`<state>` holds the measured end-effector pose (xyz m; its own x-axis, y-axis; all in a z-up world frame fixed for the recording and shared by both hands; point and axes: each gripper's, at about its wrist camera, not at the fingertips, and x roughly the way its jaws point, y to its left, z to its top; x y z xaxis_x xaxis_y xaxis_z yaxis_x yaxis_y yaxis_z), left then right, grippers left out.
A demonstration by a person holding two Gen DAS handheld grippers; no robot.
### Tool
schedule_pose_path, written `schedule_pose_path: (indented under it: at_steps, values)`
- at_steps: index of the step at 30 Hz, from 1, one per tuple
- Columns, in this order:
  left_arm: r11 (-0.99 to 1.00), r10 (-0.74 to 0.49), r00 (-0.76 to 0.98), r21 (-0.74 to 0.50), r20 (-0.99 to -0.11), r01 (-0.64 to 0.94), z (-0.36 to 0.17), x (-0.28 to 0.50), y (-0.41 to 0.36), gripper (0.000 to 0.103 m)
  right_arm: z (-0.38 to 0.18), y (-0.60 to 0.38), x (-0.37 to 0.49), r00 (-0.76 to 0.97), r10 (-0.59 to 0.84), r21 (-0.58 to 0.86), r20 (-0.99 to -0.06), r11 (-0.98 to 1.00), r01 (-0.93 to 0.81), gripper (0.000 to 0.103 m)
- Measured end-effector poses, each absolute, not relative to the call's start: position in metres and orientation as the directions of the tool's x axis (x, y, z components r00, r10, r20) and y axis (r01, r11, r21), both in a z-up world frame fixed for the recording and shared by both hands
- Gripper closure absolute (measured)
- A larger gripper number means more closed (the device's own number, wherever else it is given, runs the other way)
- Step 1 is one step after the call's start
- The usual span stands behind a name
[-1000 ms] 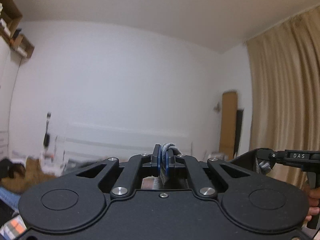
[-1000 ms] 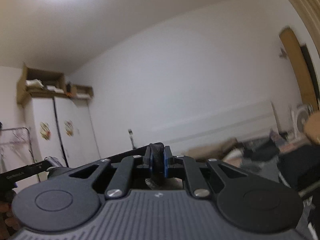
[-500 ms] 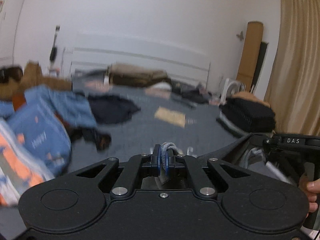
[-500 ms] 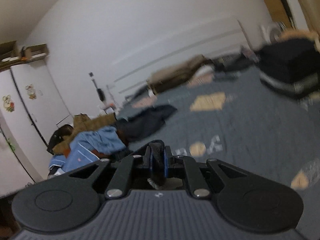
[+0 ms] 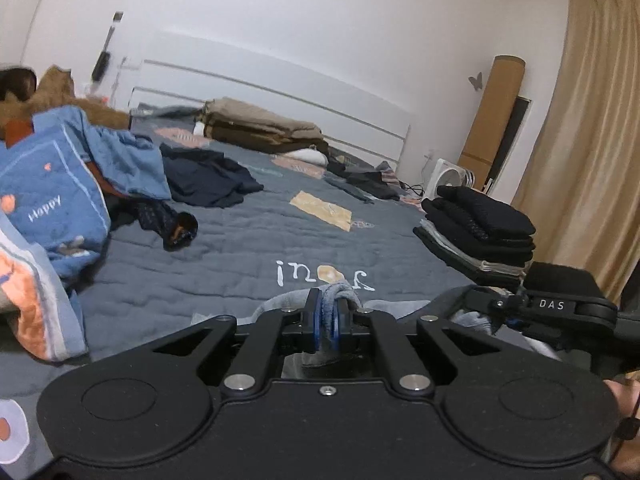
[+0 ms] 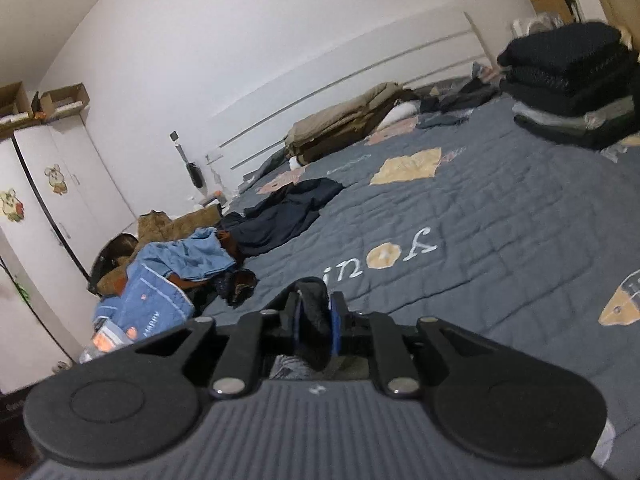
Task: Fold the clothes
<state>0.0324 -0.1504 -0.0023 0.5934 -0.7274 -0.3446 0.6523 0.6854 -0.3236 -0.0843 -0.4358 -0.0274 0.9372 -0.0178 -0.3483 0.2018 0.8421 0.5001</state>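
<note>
The left gripper [image 5: 327, 320] was pinched tight on a fold of grey garment [image 5: 340, 294], its blue pads pressed together with the cloth bunched between them; the rest of the garment drooped just beyond and to the right of the fingers, low over the bed. The right gripper [image 6: 316, 320] was likewise clamped, on a thick dark-looking fold of cloth [image 6: 314, 300]; whether this was the same garment could not be told.

Ahead of both grippers spread a grey-blue quilted bedspread [image 5: 240, 248] with white lettering and tan patches. Ahead and to the right of the left gripper stood a neat stack of folded dark clothes [image 5: 476, 232]. Ahead and to its left lay a blue quilt with "Happy" on it [image 5: 48, 200], a loose navy garment [image 5: 204, 180] and a small dark crumpled piece [image 5: 172, 224]. Far ahead, against the white headboard [image 5: 280, 100], lay a folded tan blanket [image 5: 260, 128]. Beige curtains [image 5: 592, 120] hung at far right, with a brown roll [image 5: 496, 112] and a white fan [image 5: 448, 180] near them. In the right wrist view, a white wardrobe with stickers [image 6: 44, 208] stood far left.
</note>
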Motion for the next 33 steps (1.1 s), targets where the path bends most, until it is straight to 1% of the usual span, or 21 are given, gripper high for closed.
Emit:
schedule_pose_path:
  at_steps: [1,3,4,5,6,7,9,11,12,14,23,27,29,31,33]
  values:
    - [0.684,-0.729,0.594,-0.324,-0.34,0.654,-0.001,0.033,-0.147,0.096,-0.027,-0.438,-0.083,0.939,-0.004,0.512,-0.344,0.837,0.191,0.085]
    - [0.679,-0.733,0.593,-0.329,-0.333,0.656,0.002,0.035,-0.139,0.092,-0.023,-0.441,-0.087,0.947,0.005,0.535,-0.321,0.826,0.177,0.074]
    - [0.679,-0.734,0.592,-0.334,-0.334,0.654,0.003,0.036,-0.135,0.082,-0.021,-0.441,-0.091,0.953,0.003,0.539,-0.303,0.826,0.168,0.065]
    - [0.68,-0.733,0.592,-0.343,-0.335,0.648,0.004,0.039,-0.131,0.067,-0.019,-0.442,-0.094,0.959,0.002,0.542,-0.284,0.825,0.159,0.058]
    - [0.682,-0.731,0.594,-0.351,-0.335,0.642,0.005,0.041,-0.127,0.058,-0.017,-0.443,-0.097,0.964,0.0,0.545,-0.267,0.825,0.151,0.055]
    - [0.681,-0.733,0.597,-0.347,-0.326,0.645,0.006,0.041,-0.123,0.051,-0.015,-0.443,-0.099,0.965,0.0,0.538,-0.262,0.83,0.147,0.05]
    - [0.679,-0.734,0.608,-0.335,-0.302,0.654,0.009,0.04,-0.116,0.05,-0.012,-0.442,-0.101,0.967,-0.001,0.524,-0.254,0.84,0.138,0.047]
    - [0.675,-0.738,0.61,-0.345,-0.288,0.652,0.011,0.04,-0.108,0.046,-0.01,-0.441,-0.103,0.969,-0.001,0.511,-0.247,0.849,0.131,0.045]
    - [0.672,-0.739,0.611,-0.351,-0.282,0.652,0.013,0.04,-0.104,0.046,-0.011,-0.441,-0.103,0.967,0.007,0.515,-0.256,0.847,0.13,0.044]
    - [0.687,-0.727,0.62,-0.333,-0.295,0.647,0.011,0.041,-0.098,0.046,-0.013,-0.439,-0.102,0.961,0.031,0.524,-0.276,0.843,0.123,0.042]
    - [0.736,-0.669,0.605,-0.272,-0.432,0.62,-0.022,0.047,-0.079,0.046,-0.02,-0.417,-0.094,0.935,0.107,0.5,-0.339,0.862,0.083,0.039]
    - [0.728,-0.654,0.569,-0.209,-0.498,0.653,-0.035,0.038,-0.07,0.049,-0.023,-0.406,-0.09,0.923,0.132,0.49,-0.363,0.869,0.068,0.038]
    - [0.72,-0.644,0.552,-0.177,-0.529,0.671,-0.043,0.031,-0.065,0.056,-0.024,-0.4,-0.089,0.918,0.143,0.488,-0.37,0.871,0.061,0.037]
    - [0.705,-0.641,0.53,-0.152,-0.555,0.693,-0.05,0.023,-0.06,0.057,-0.026,-0.393,-0.087,0.913,0.154,0.486,-0.378,0.873,0.053,0.037]
    - [0.688,-0.638,0.508,-0.133,-0.579,0.713,-0.057,0.016,-0.056,0.06,-0.028,-0.387,-0.085,0.908,0.165,0.484,-0.385,0.874,0.046,0.036]
